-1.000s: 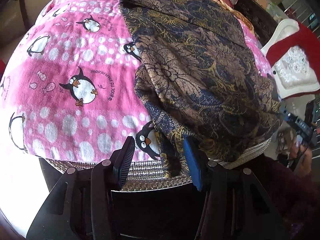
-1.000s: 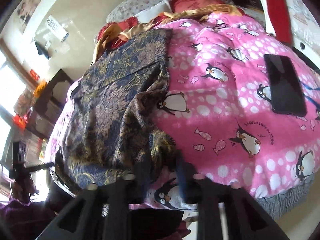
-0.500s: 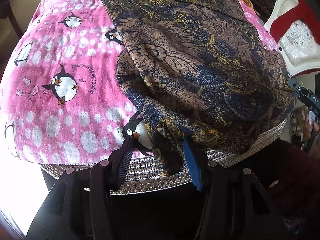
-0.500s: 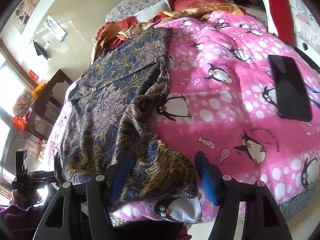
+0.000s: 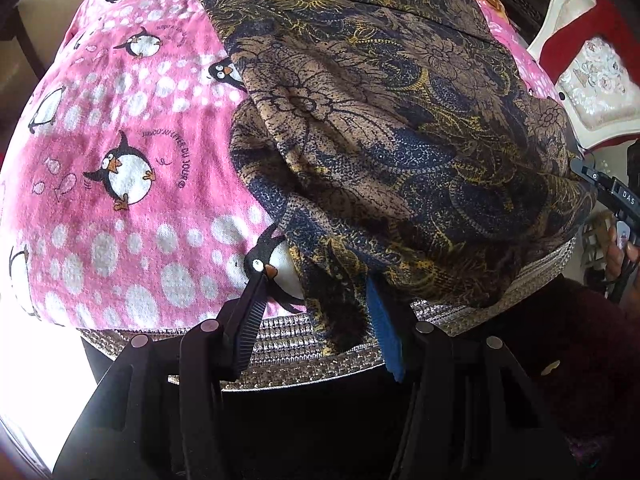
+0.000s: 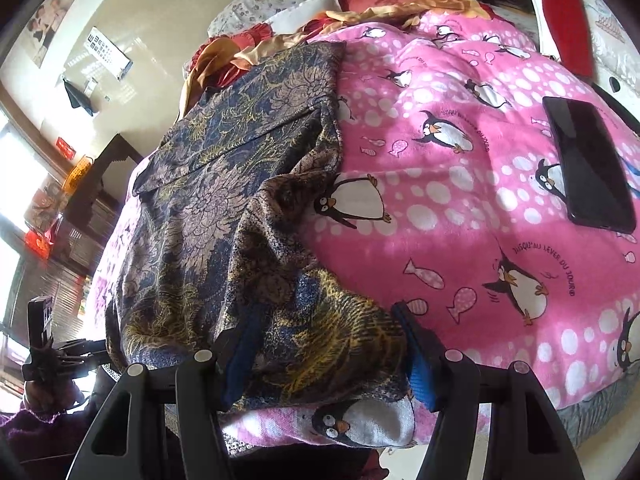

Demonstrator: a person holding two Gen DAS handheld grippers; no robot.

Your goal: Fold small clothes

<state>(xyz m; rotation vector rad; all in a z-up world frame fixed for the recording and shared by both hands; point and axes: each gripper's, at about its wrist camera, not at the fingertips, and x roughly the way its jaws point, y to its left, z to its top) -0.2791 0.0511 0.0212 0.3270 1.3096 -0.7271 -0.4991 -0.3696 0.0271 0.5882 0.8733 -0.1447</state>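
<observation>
The brown and navy patterned garment (image 5: pixel 384 128) is spread over the pink penguin blanket (image 5: pixel 120 152) on the bed, with its near hem bunched up right at the blanket's front edge. Hard to say what kind of garment it is, since the far end runs out of the left wrist view and the folds hide the shape. The fabric looks thin and a bit grainy, with big floral and paisley outlines in gold. The blanket is fleecy, pink with white spots, penguins and little fish.

The left gripper (image 5: pixel 316 312) has its fingers about half apart, and a hanging corner of the garment sits between them, against the blue pad. I can't tell if it's really pinched, and the ribbed finger on the other side is clear of it, over the blanket. Below the blanket's edge you can see a woven silvery mat (image 5: pixel 288 344).

The right gripper (image 6: pixel 320 344) has just let its fingers out wider. They straddle a thick bunch of the garment at the blanket's front edge, and the blue pads sit beside the cloth without clearly pressing it.

A dark phone (image 6: pixel 588 168) lies flat on the blanket, well away from the garment. Past the blanket's far end there's a heap of red and gold cloth (image 6: pixel 256 48), mostly hidden.
</observation>
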